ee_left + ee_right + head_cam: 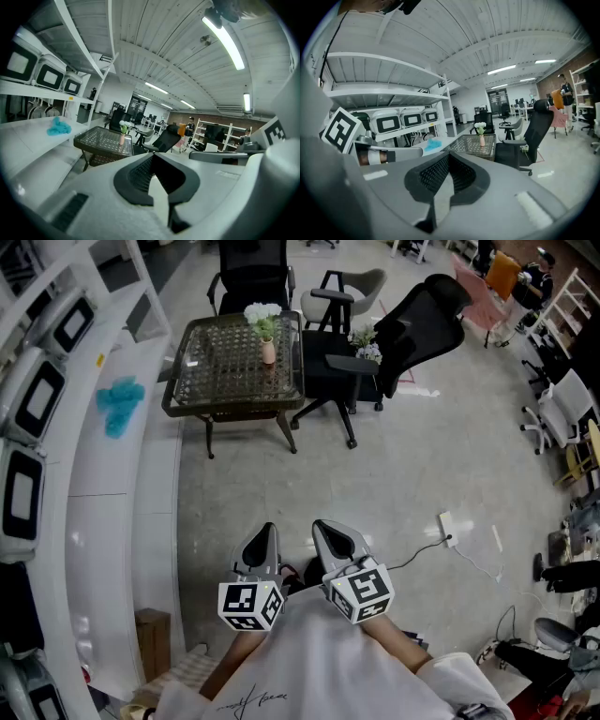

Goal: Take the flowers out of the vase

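A small pink vase [269,352] with white flowers [262,314] stands on the far side of a dark glass-topped table [220,381], well ahead of me. Both grippers hang low and close to my body, far from the table. My left gripper [269,531] and right gripper [320,525] are side by side, both shut with nothing in them. The left gripper view has the vase [122,139] and flowers [123,125] small above the shut jaws. In the right gripper view the vase [482,140] and flowers [480,126] also stand far off.
A white shelf unit with storage bins [37,399] runs along the left, a blue cloth [120,404] lying on it. Black office chairs [422,324] stand right of the table, one bearing a second bunch of flowers [365,341]. A cardboard box [153,638] and a power strip [446,526] lie on the floor.
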A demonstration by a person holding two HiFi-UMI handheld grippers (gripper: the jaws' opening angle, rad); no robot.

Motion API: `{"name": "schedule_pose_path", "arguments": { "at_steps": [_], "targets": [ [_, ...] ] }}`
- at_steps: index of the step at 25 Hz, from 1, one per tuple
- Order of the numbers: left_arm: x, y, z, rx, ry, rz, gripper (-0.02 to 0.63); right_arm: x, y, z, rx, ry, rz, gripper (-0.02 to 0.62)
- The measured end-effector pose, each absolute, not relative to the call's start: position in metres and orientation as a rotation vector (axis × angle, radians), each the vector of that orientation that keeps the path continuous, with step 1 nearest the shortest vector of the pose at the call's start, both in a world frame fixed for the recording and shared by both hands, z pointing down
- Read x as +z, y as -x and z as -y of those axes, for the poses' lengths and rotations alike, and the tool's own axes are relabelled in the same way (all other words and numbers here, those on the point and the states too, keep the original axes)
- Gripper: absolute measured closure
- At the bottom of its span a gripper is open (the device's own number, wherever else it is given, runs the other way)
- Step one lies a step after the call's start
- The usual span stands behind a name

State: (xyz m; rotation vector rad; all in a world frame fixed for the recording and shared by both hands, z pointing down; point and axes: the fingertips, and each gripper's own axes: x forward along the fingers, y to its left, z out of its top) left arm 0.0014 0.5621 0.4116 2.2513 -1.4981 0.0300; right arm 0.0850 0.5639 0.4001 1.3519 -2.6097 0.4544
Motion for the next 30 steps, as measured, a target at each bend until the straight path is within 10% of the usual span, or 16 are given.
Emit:
{"name": "schedule_pose_path", "arguments": {
  "at_steps": [30],
  "targets": [
    [0.412,0.017,-0.533,0.029,-2.290,1.512,0.607,0.397,-0.058,-0.537,0.425,-1.377,2.577,0.591]
  ]
}}
